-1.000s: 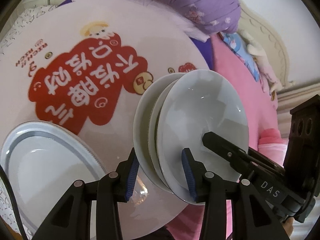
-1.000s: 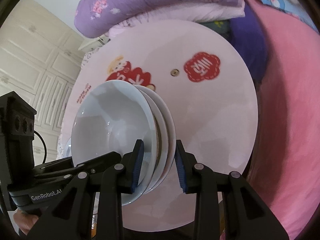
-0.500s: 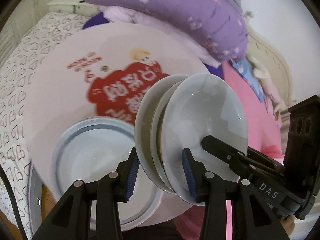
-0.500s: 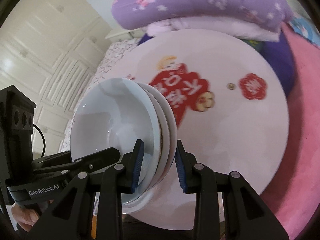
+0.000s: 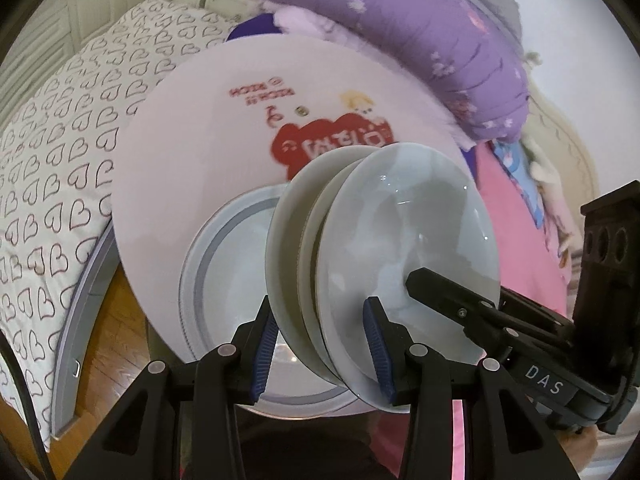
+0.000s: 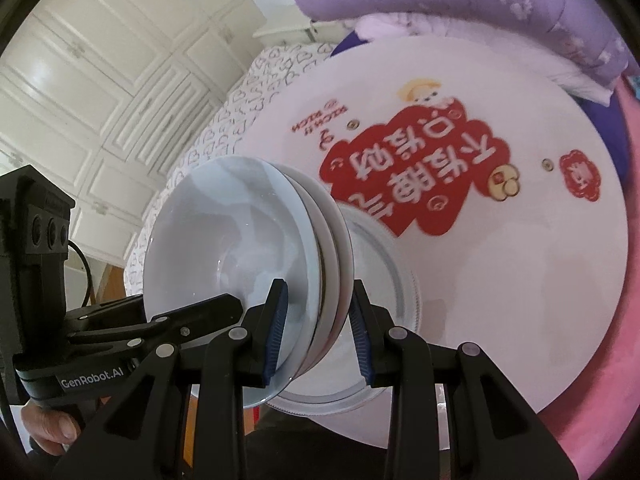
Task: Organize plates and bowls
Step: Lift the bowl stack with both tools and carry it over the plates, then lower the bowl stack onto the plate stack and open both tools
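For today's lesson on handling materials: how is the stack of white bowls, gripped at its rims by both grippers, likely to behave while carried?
The stack of bowls looks glazed, so probably slippery against the pads. Being nested loosely and held tilted, the bowls could shift. They look like ceramic, so likely stiff, fairly heavy and breakable over the table.

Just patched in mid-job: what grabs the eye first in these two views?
A stack of white bowls held on edge in mid-air, the left gripper and the right gripper each clamped on its rim from opposite sides. Beneath it, a big plate lies at the near edge of a round white table with a red cartoon print.
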{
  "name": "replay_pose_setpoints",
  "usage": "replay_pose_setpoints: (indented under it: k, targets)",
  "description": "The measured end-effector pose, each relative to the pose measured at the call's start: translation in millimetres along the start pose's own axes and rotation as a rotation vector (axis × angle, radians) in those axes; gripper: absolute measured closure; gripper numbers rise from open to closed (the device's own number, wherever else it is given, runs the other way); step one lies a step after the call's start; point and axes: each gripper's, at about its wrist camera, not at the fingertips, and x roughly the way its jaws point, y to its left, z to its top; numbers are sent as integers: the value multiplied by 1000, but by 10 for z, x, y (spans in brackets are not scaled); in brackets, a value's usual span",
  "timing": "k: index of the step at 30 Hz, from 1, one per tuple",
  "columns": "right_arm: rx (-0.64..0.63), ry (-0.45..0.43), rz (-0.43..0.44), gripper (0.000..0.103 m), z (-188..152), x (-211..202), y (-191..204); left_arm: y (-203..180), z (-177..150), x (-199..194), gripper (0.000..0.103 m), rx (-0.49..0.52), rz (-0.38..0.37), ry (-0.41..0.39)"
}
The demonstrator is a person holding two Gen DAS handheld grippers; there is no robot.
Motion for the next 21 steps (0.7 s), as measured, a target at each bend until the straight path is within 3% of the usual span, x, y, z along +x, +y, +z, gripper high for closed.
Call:
replay_pose_setpoints:
  k: [21]
  targets:
    - [3, 76, -37, 72, -113, 366, -78, 173, 11, 504, 64, -42, 3, 43]
